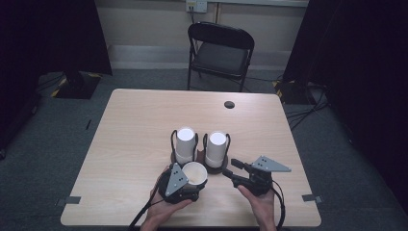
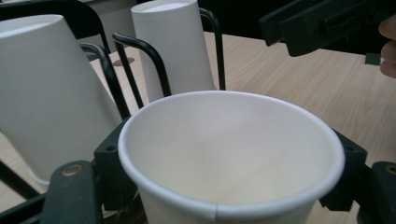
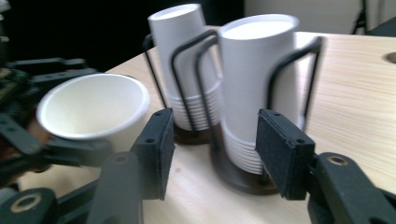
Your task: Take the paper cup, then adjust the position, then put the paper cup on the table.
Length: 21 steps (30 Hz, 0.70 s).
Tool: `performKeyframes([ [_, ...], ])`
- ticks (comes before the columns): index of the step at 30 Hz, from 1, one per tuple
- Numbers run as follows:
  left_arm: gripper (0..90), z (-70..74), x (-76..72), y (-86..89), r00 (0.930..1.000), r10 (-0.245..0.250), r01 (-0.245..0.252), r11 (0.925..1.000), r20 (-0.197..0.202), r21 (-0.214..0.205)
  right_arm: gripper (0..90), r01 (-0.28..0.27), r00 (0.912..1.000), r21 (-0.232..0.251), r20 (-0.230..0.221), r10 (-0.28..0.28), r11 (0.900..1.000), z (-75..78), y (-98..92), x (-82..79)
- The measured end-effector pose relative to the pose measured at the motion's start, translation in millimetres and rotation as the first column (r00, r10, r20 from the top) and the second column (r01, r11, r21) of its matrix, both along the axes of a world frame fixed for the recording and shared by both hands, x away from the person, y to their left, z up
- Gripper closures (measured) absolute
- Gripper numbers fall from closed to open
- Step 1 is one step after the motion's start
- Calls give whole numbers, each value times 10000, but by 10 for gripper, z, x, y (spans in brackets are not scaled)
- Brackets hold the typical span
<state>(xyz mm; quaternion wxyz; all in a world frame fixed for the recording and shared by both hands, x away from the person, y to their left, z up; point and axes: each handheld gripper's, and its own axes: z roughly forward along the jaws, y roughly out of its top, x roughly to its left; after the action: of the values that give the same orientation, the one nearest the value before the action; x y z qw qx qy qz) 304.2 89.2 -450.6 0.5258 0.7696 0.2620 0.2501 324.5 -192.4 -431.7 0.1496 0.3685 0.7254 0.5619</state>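
Cup [image 2: 231,154] base cropped (perhaps claw-hidden)

Probably a lab/studio, black curtains [image 1: 53,33], folding chair [image 1: 220,50], floor cables [image 1: 308,108], bare desk [image 1: 139,115]

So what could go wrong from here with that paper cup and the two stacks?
The left gripper clamps the single paper cup by its thin wall, so a harder squeeze could crush it. The open right gripper sits close to the nearer cup stack in its wire holder; a nudge could tip or shove it.
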Motion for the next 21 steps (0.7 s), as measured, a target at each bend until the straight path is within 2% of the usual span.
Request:
performKeyframes([
  [6,238,48,-8,133,9995,316,-315,9993,60,-208,399,796,9966,47,218,-797,9968,-78,-98,-7],
  [8,238,58,5,197,9991,407,-405,9989,81,-229,368,1221,9925,-30,94,-1221,9925,-113,-128,4],
  [13,237,59,54,346,9970,776,-777,9950,-38,-631,323,1707,9852,99,136,-1709,9853,-188,-180,8],
  [17,237,71,97,447,9951,989,-993,9921,-86,-762,293,2111,9772,220,170,-2114,9772,-237,-226,5],
  [19,237,80,119,497,9914,1311,-1307,9894,28,-637,275,2225,9741,356,322,-2236,9743,-263,-261,0],
  [21,237,82,140,556,9898,1422,-1418,9865,-15,-816,234,2458,9678,379,469,-2474,9686,-296,-283,-5],
])
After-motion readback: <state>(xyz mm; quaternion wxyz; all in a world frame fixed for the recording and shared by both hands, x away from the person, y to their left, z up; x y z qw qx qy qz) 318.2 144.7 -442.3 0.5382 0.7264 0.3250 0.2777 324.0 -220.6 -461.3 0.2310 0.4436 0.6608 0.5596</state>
